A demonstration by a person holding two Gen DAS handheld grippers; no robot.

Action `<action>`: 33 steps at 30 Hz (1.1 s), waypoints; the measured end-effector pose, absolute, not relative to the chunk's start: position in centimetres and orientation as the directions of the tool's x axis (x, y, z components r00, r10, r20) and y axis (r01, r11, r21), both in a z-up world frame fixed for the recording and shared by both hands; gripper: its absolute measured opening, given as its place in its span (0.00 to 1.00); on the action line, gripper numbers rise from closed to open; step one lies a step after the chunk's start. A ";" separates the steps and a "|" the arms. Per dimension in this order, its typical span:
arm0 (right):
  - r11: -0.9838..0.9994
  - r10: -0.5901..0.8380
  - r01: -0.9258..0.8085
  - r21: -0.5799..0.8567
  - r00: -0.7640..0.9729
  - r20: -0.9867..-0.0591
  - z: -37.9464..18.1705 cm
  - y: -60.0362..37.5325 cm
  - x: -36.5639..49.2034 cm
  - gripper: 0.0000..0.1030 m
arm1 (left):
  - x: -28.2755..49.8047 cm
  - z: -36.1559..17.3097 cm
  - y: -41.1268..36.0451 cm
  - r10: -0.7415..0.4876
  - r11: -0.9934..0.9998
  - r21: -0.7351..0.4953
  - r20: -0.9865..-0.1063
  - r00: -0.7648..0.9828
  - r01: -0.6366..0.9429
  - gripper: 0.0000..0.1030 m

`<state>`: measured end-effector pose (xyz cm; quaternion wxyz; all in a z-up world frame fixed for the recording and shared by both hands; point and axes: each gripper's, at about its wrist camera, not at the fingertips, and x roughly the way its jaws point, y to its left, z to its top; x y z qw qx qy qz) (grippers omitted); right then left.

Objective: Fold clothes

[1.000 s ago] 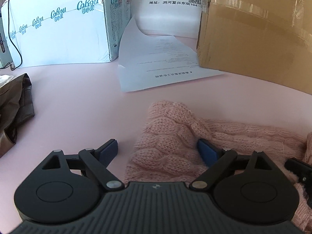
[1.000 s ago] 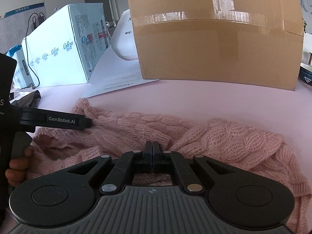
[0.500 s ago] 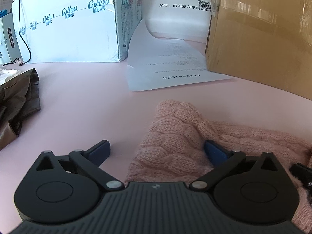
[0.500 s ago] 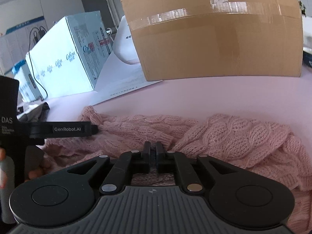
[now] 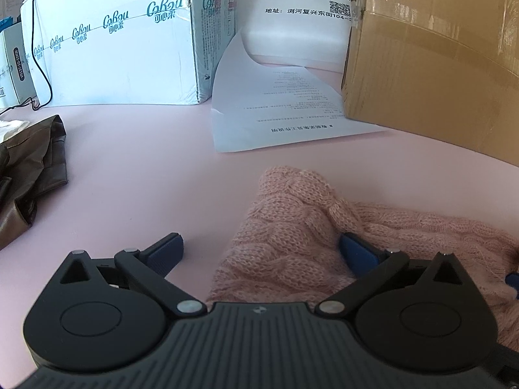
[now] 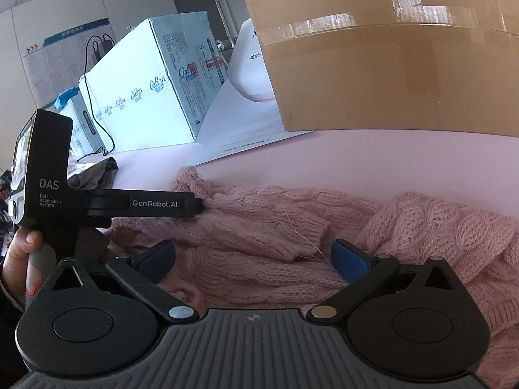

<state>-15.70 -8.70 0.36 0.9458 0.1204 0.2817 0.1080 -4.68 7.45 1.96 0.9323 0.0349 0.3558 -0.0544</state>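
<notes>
A pink cable-knit sweater [image 6: 292,243] lies bunched on the pink counter [image 5: 136,175], in front of the big cardboard box [image 5: 431,64]. One rounded end of the sweater [image 5: 292,214] points toward the sheet of paper beside the box, and the rest spreads away to the right in loose folds.

The left claw [image 5: 259,249] stands wide open over that rounded end. Its right finger rests against the knit, while its left finger hangs over bare counter, so the cloth sits partly between the jaws without being pinched. In the right wrist view the left claw [image 6: 199,206] reaches in from the side with its tip at the sweater's edge, and a hand [image 6: 19,253] holds its handle.

The right claw [image 6: 253,256] is opening its jaws, now spread wide, with the middle folds of the sweater lying between the blue fingers but not squeezed.

A printed sheet of paper [image 5: 275,107] lies flat to the left of the cardboard box. Farther left of the box stands a white carton [image 5: 113,48] with teal lettering, a black cable [image 5: 39,48] hanging across it. A dark brown garment [image 5: 29,168] lies crumpled well to the left of the box, apart from the sweater.
</notes>
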 end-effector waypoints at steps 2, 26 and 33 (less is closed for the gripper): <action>0.947 0.273 -0.137 0.291 0.817 -0.507 0.3 -8.8 -15.6 1.00 | -4.7 2.0 7.5 -0.077 0.992 0.027 -0.667 0.741 0.127 1.00; 0.948 0.269 -0.133 0.289 0.819 -0.506 0.2 -8.6 -15.7 1.00 | -11.1 7.9 13.4 -0.233 0.972 -0.108 -0.468 0.852 0.207 1.00; 0.949 0.266 -0.132 0.285 0.820 -0.506 0.2 -8.5 -15.7 1.00 | -16.1 6.3 20.1 -0.202 0.969 -0.234 -0.588 0.783 0.075 1.00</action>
